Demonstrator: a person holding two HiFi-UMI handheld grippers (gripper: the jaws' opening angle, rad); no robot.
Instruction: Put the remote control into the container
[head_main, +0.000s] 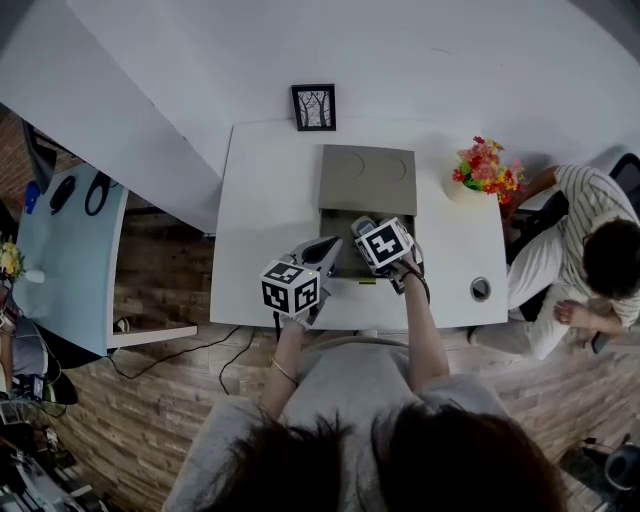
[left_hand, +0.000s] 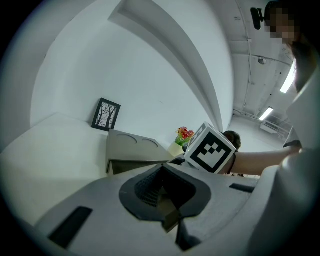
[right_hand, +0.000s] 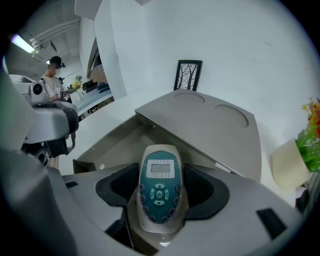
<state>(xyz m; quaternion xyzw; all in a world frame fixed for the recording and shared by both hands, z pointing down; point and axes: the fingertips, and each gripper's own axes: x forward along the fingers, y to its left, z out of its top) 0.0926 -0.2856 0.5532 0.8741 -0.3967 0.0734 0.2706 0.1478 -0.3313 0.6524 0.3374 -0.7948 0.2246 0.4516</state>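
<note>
Right gripper view: right gripper (right_hand: 160, 174) jaws clamped on the remote control (right_hand: 159, 194), mid-carry, with the open container (right_hand: 117, 145) just ahead of the jaws. Next I'd guess lower in, then release. Left gripper (left_hand: 162, 192) jaws pressed together, empty.

The remote control (right_hand: 160, 187) is cream with a teal face (its little screen pale grey). The container (head_main: 366, 178) is dull taupe, the table (head_main: 262, 215) white. The left gripper (head_main: 325, 247) and right gripper (head_main: 362, 228) are grey, their cubes checked black and white. A black picture frame (head_main: 314, 107) shows bare dark trees; the flowers (head_main: 487, 167) are red, orange and yellow.
</note>
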